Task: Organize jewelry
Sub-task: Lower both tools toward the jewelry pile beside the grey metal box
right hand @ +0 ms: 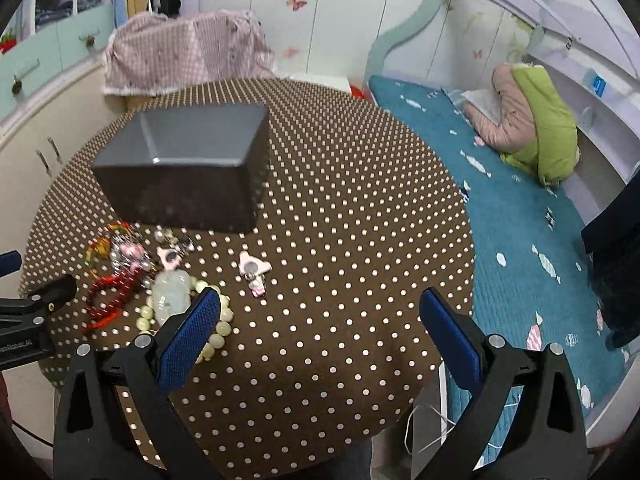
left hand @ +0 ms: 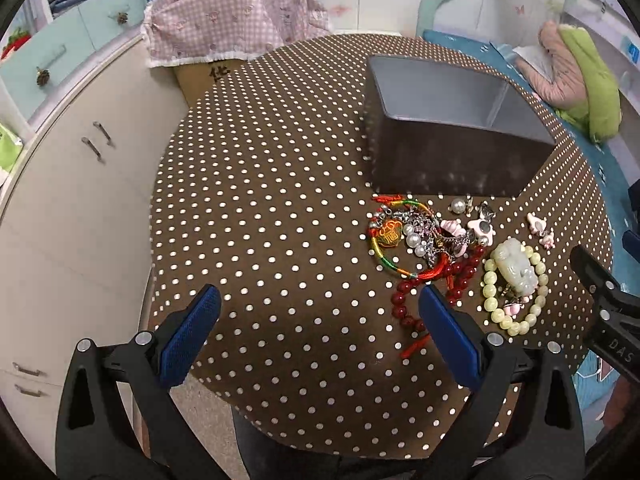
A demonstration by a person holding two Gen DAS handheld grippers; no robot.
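A pile of jewelry lies on the round brown polka-dot table (left hand: 260, 200) in front of an open grey tin box (left hand: 448, 136): a rainbow cord bracelet (left hand: 386, 240), a red bead bracelet (left hand: 432, 292), a pale green bead bracelet with a jade pendant (left hand: 516, 268), and pink hair clips (left hand: 540, 226). My left gripper (left hand: 320, 300) is open and empty, just left of the red beads. My right gripper (right hand: 320, 300) is open and empty over bare table, right of the green beads (right hand: 216, 328). The box (right hand: 188, 164) and a pink clip (right hand: 254, 270) show there too.
A white cabinet (left hand: 72, 200) stands left of the table. A box under pink checked cloth (left hand: 224, 24) stands behind it. A bed with a teal cover (right hand: 520, 220) and a pink-green jacket (right hand: 532, 120) lies to the right.
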